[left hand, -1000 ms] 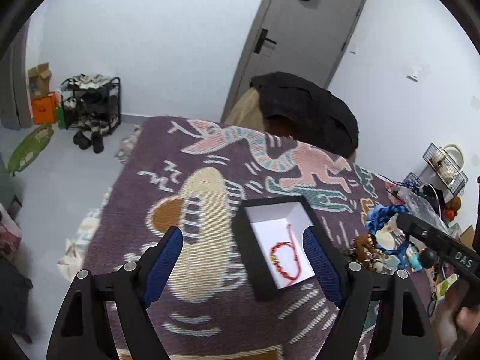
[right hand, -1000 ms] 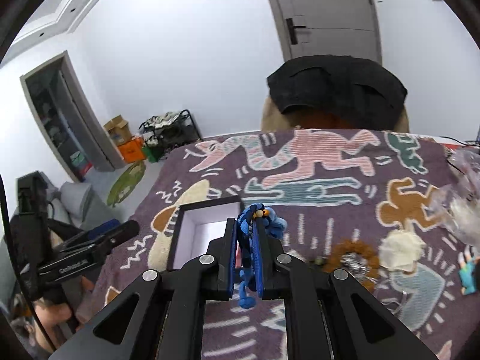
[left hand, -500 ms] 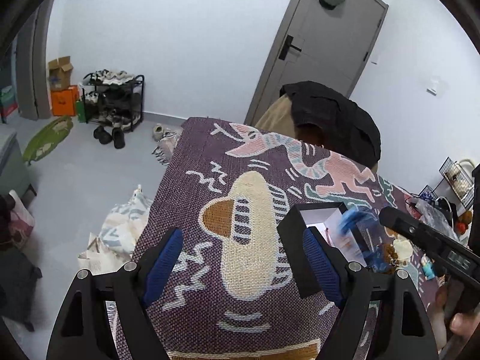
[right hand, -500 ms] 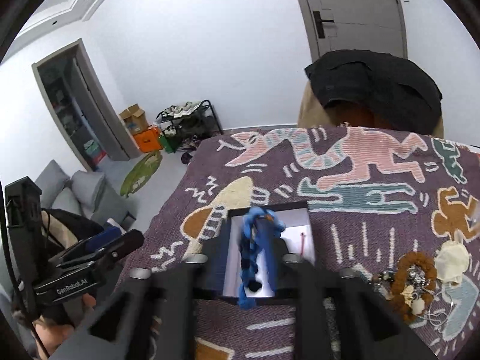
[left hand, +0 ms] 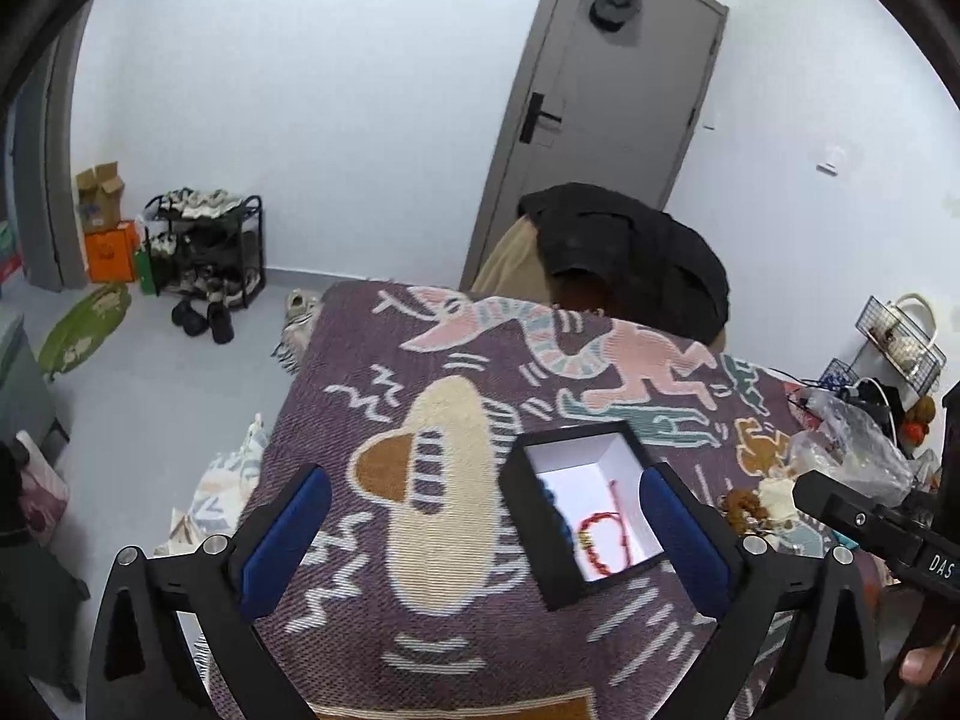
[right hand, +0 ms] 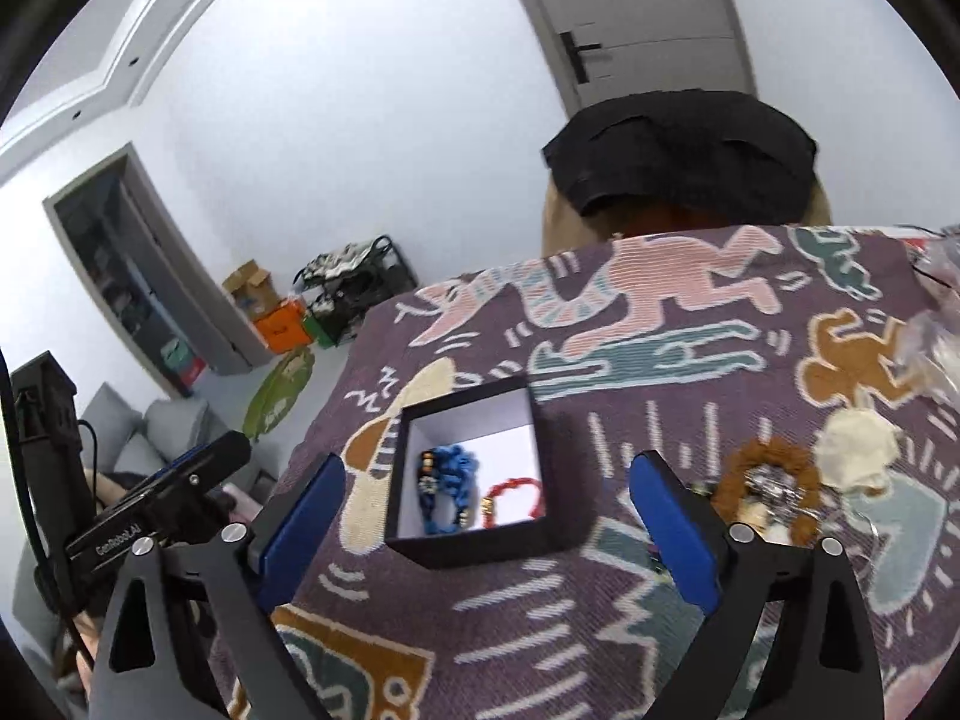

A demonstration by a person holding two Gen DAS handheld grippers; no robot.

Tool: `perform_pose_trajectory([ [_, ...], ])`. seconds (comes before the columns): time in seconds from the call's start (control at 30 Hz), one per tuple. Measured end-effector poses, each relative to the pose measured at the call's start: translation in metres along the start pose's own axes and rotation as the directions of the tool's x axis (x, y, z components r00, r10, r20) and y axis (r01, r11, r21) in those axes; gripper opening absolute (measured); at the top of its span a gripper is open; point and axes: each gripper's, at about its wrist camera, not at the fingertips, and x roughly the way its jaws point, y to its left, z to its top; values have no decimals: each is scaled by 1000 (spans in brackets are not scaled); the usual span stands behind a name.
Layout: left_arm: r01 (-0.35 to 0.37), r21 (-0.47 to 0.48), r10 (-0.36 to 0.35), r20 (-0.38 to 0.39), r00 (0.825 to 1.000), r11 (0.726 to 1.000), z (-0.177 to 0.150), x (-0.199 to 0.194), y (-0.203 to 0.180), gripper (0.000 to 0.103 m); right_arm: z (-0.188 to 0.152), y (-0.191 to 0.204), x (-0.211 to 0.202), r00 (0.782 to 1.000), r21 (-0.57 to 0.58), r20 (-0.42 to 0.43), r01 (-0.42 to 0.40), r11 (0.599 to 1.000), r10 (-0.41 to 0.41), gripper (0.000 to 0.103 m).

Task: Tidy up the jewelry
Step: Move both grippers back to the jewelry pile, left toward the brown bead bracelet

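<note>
A black box with a white inside (right hand: 480, 546) (left hand: 528, 510) sits on the patterned purple cloth (right hand: 690, 360). In it lie a blue braided bracelet (right hand: 447, 480), partly visible in the left wrist view (left hand: 555, 510), and a red bracelet (right hand: 516, 495) (left hand: 600, 540). My right gripper (right hand: 486, 531) is open and empty, just above the box's near side. My left gripper (left hand: 480, 537) is open and empty, with the box between its fingers in view. A brown bead bracelet (right hand: 765, 483) lies right of the box.
More jewelry and a cream pouch (right hand: 858, 450) lie on the cloth at the right, with a clear plastic bag (left hand: 852, 450). A chair with a black jacket (left hand: 630, 258) stands behind the table. The cloth's left edge drops to the floor (left hand: 150, 390).
My right gripper held the blue bracelet shut, carried it over the box, then opened; the bracelet now lies in the box. My left gripper shifted but stayed open.
</note>
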Motion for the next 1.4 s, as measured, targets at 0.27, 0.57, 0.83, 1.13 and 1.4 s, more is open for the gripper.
perform_pose_trajectory([
  [0.27, 68, 37, -68, 12, 998, 997, -2, -9, -34, 103, -11, -25, -29, 998, 41, 44, 49, 998, -51, 103],
  [0.57, 137, 65, -136, -25, 990, 988, -9, -6, -67, 103, -29, -58, -52, 995, 66, 52, 80, 995, -84, 103],
  [0.83, 186, 110, -181, -55, 982, 976, -20, 1, -101, 103, -45, -86, -76, 988, 90, 71, 128, 988, -134, 103],
  [1.13, 219, 167, -205, -96, 974, 961, -32, 12, -135, 99, -60, -112, -90, 986, 128, 71, 139, 982, -149, 103],
  [1.4, 245, 184, -211, -185, 960, 952, -44, 37, -166, 82, -70, -145, -105, 984, 173, 75, 148, 974, -163, 103],
])
